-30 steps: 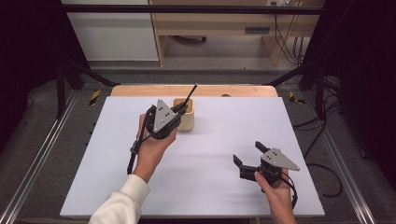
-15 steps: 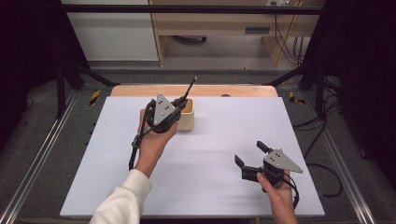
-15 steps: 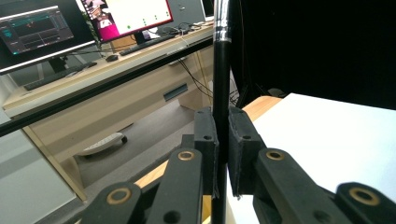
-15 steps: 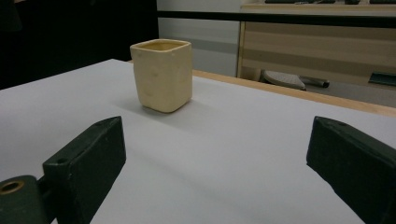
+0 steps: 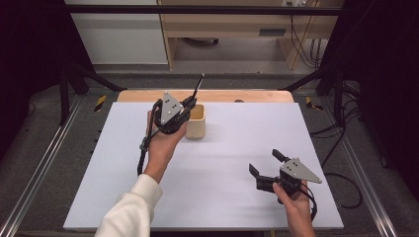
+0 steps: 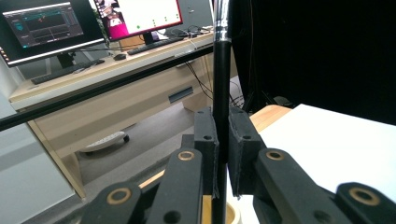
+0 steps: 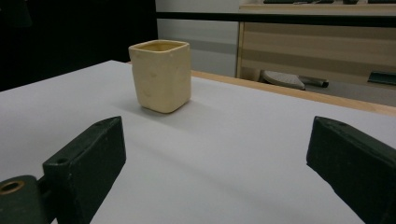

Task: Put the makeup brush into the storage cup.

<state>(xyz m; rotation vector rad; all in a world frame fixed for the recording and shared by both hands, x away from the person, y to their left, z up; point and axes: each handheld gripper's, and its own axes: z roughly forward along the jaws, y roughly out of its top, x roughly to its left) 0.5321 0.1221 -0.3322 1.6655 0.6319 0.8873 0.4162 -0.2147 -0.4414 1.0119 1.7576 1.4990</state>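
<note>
left gripper (image 5: 190, 104) jaws clamp a thin black pen (image 6: 221, 93) mid-shaft above the cup (image 5: 195, 121); light, stiff, slippery; hold near centre. right gripper (image 5: 264, 165) jaws wide, empty.

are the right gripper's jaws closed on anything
No, the right gripper stands wide open over bare white table, with the yellow cup farther off and untouched.

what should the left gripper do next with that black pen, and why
Probably lower it a little, straight down, so the tip goes into the cream cup. The left gripper is shut on the black pen, which stands nearly upright with its lower end just above the cup's rim. The right gripper waits open, well clear of the cup.
</note>
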